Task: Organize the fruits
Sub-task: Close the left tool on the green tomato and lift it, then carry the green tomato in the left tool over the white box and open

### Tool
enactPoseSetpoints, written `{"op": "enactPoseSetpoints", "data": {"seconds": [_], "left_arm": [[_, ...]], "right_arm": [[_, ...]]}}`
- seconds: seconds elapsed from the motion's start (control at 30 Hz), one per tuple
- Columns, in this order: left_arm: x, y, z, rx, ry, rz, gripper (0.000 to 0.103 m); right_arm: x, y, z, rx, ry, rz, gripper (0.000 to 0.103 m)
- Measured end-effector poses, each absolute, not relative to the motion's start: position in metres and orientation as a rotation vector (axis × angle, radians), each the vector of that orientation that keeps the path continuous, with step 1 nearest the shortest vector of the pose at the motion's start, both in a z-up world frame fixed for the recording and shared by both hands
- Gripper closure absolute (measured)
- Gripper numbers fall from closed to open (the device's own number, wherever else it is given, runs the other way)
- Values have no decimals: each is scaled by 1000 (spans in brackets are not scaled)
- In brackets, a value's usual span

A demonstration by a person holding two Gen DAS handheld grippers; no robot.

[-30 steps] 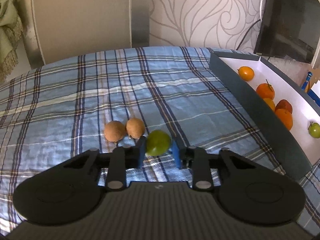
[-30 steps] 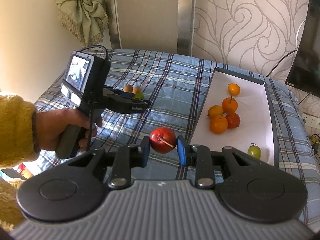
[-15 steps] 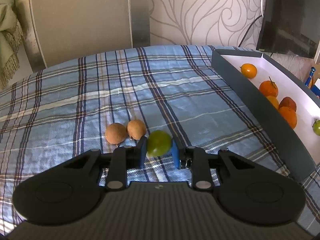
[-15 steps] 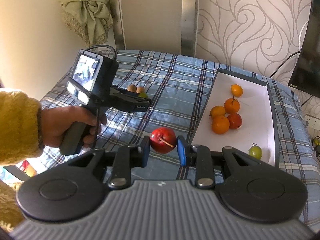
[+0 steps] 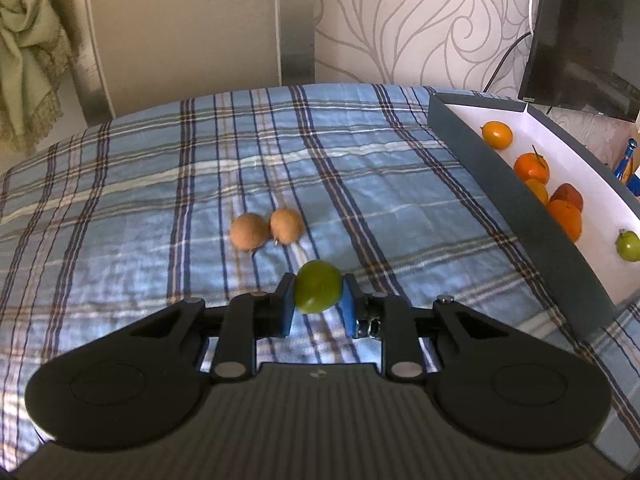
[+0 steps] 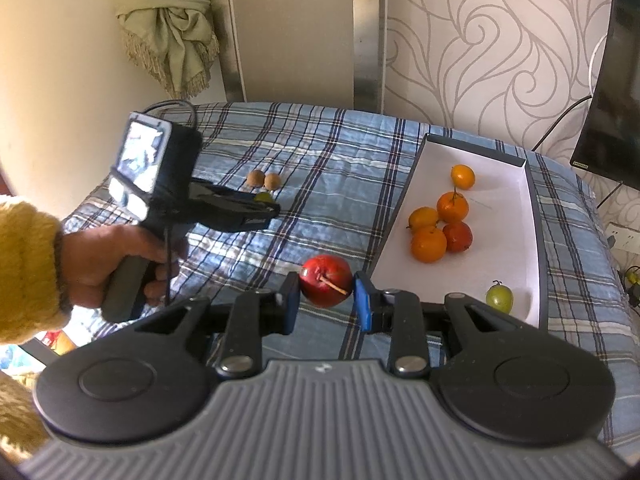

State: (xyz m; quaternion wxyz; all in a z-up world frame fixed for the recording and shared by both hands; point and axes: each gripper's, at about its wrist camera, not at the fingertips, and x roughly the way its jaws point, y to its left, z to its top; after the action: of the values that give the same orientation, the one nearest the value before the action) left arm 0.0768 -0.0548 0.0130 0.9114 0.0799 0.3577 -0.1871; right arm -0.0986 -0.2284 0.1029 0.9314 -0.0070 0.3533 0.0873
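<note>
My left gripper (image 5: 318,304) has its jaws closing, and both blue pads press on a round green fruit (image 5: 318,286) just above the plaid bedcover. Two brown fruits (image 5: 249,231) lie side by side on the cover just beyond it. My right gripper (image 6: 326,304) is shut on a red apple (image 6: 326,286) with a stem, held over the cover near the tray's near left corner. The white tray (image 6: 500,248) with dark walls holds several oranges (image 6: 428,244) and a small green fruit (image 6: 499,298). The left gripper (image 6: 264,200) also shows in the right wrist view.
A hand (image 6: 104,260) in a yellow fuzzy sleeve holds the left gripper's handle. The tray's dark wall (image 5: 520,200) stands to the right of the left gripper. A dark screen (image 5: 580,32) hangs on the patterned wall at the back right. The plaid cover (image 5: 160,200) spreads wide to the left.
The left jaws have drawn in until both pads touch the green fruit. The brown fruits sit a little farther off in the left view. The right gripper still holds the apple.
</note>
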Motion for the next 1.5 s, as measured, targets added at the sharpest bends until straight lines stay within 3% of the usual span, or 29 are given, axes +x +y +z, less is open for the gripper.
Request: {"op": "enactPoseSetpoints", "data": {"seconds": [0.6,0.9,1.5], "left_arm": [[37,-36,69,134,716,-340,75],[33,-74,93,148,678,-423,75],[45,-177,90,190,661,-603,75]], "right_arm": [[-86,-224,98,-25,717,240,71],[-93,-235,100,-15,705,213,71],[-123,-277,101,15,717,80,71]]}}
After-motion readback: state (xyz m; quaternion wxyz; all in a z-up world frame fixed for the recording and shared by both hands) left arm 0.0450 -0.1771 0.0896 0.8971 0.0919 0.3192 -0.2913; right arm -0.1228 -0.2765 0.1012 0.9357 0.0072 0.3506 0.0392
